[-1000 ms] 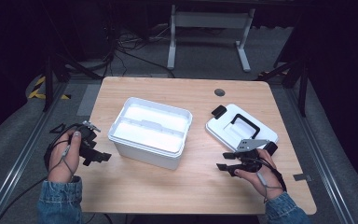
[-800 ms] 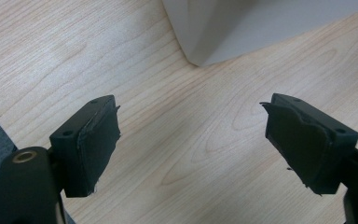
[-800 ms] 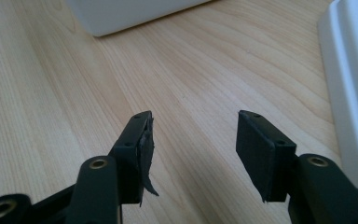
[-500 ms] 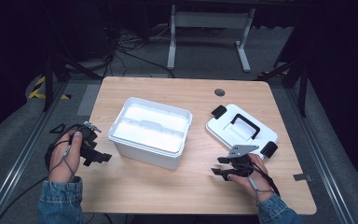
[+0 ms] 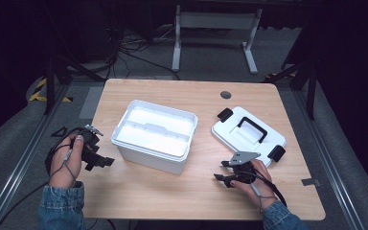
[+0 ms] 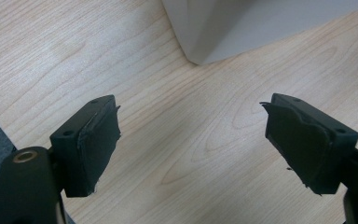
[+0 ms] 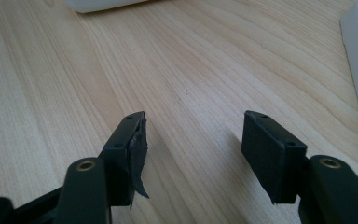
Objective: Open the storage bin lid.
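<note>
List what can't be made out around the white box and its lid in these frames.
- White box, high view: glare washes out its inside; contents unreadable.
- Lid, right gripper view: cut off by the right edge.
- Box, left gripper view: cut off by the top edge.
- Lid's underside: hidden against the table.

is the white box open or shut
Open: the white box has no cover, and its lid lies flat on the table beside it.

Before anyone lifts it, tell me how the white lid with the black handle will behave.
The lid looks like stiff moulded plastic, so it probably won't flop. It lies flat on the table, so tipping or rolling seems unlikely. Lifted by its black handle, it should hang fairly level and feel light.
</note>
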Demonstrator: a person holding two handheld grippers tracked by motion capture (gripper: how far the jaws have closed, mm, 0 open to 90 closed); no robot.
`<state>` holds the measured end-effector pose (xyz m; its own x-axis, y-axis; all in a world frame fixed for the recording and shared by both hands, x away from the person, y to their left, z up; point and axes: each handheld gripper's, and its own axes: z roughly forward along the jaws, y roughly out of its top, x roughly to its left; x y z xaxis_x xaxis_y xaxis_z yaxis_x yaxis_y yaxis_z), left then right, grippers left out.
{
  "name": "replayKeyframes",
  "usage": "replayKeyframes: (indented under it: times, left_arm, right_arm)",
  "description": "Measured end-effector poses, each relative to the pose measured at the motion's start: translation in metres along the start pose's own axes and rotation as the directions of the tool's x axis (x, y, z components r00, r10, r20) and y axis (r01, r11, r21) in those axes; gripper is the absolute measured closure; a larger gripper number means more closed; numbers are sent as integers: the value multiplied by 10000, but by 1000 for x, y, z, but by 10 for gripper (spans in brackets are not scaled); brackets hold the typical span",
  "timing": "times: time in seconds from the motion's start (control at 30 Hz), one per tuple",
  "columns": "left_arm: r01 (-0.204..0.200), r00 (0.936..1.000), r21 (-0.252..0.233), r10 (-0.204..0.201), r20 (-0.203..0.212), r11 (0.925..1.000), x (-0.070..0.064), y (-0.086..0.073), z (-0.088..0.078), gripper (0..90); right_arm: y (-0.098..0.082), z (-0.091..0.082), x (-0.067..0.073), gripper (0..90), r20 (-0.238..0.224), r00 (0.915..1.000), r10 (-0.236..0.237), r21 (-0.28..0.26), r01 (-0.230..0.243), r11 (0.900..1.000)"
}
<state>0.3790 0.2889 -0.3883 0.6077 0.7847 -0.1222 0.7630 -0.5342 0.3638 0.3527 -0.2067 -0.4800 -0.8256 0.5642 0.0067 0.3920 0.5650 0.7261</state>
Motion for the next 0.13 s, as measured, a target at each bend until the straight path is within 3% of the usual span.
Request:
replayKeyframes:
  times: [0.13]
  left_arm:
    - [-5, 10000, -4, 5, 15, 10000, 0, 1, 0, 181]
  right_arm:
    - [0, 0, 0, 396, 16, 10000, 38, -36, -38, 10000]
